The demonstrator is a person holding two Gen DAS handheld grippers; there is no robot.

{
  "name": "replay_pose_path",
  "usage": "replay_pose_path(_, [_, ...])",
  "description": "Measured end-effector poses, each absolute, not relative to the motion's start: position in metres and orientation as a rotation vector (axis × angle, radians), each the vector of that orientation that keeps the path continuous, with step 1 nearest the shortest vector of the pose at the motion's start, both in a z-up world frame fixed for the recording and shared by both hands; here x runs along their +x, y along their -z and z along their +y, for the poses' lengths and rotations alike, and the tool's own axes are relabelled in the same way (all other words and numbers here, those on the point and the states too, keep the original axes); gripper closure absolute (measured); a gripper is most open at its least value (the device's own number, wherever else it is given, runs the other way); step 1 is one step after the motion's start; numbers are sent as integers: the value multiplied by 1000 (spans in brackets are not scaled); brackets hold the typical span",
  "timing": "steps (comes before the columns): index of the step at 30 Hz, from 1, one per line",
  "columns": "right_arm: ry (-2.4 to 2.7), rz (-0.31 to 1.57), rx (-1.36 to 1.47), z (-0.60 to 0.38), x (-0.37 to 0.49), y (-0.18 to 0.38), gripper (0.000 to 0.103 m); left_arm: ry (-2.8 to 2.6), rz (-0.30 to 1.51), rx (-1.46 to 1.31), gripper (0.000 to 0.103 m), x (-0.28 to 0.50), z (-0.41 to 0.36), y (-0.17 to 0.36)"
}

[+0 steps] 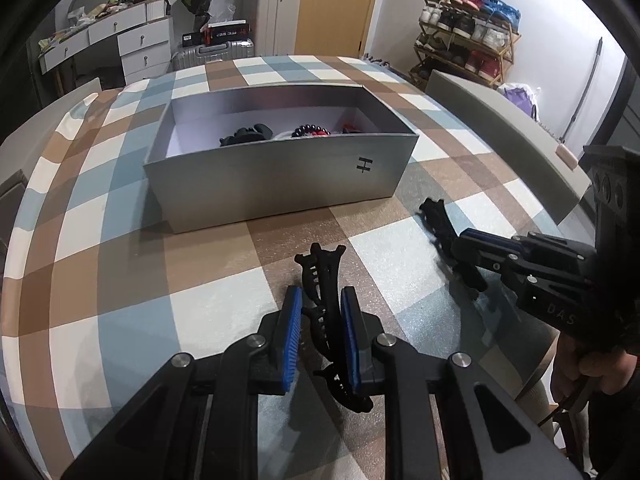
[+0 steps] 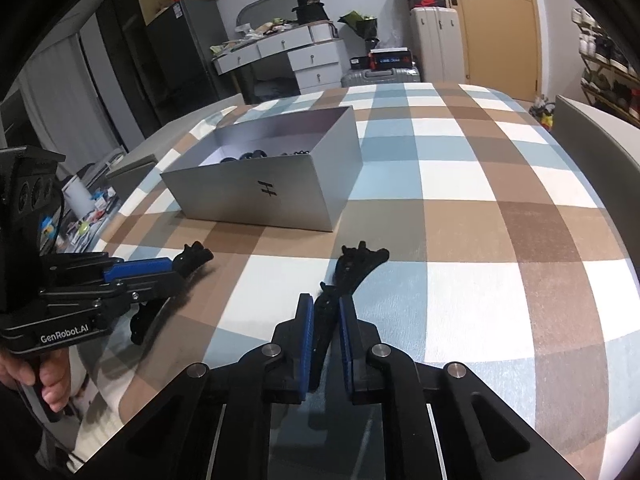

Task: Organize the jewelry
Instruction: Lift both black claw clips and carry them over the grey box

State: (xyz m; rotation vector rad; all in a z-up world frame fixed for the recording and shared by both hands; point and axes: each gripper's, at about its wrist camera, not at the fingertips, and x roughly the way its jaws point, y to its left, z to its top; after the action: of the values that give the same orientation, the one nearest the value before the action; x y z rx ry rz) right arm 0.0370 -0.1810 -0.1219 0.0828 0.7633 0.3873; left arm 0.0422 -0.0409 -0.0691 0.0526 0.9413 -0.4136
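Observation:
A grey open box (image 1: 280, 176) stands on the checked tablecloth and holds dark jewelry and red beads (image 1: 310, 131); it also shows in the right wrist view (image 2: 264, 192). My left gripper (image 1: 322, 304) is shut on a black hair claw clip (image 1: 324, 276) just above the cloth, in front of the box. It shows at the left in the right wrist view (image 2: 176, 266). My right gripper (image 2: 325, 308) is shut on a second black claw clip (image 2: 356, 266), to the right of the box's front. It shows at the right in the left wrist view (image 1: 460, 240).
A grey chair back (image 1: 500, 136) stands at the table's right edge. Beyond the table are a white dresser (image 1: 120, 40), suitcases (image 1: 272, 16) and a shoe rack (image 1: 468, 36). A cluttered low surface (image 2: 84, 220) lies left of the table.

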Motion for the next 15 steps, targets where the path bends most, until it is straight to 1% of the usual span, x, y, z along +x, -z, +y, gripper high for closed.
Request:
replay_pose_path(1, [-389, 755, 83, -180, 35, 120, 94, 416, 934, 47, 89, 41, -39, 67])
replay_pose_path(2, [-396, 740, 81, -179, 33, 116, 103, 417, 928, 38, 89, 40, -37, 66])
replay_pose_path(4, [-406, 715, 92, -179, 29, 110, 103, 423, 920, 25, 89, 38, -33, 63])
replay_pose_path(8, [-401, 729, 73, -172, 30, 107, 103, 423, 912, 7, 89, 39, -27, 63])
replay_pose_path(11, [-394, 733, 75, -171, 34, 108, 99, 423, 912, 2, 89, 38, -24, 64])
replay_pose_path(13, [-394, 733, 70, -170, 36, 108, 99, 425, 907, 0, 89, 36, -22, 63])
replay_pose_path(14, [-393, 731, 63, -168, 37, 108, 96, 425, 904, -2, 89, 36, -21, 63])
replay_pose_path(15, [-401, 733, 46, -165, 38, 108, 88, 425, 903, -4, 89, 35, -20, 63])
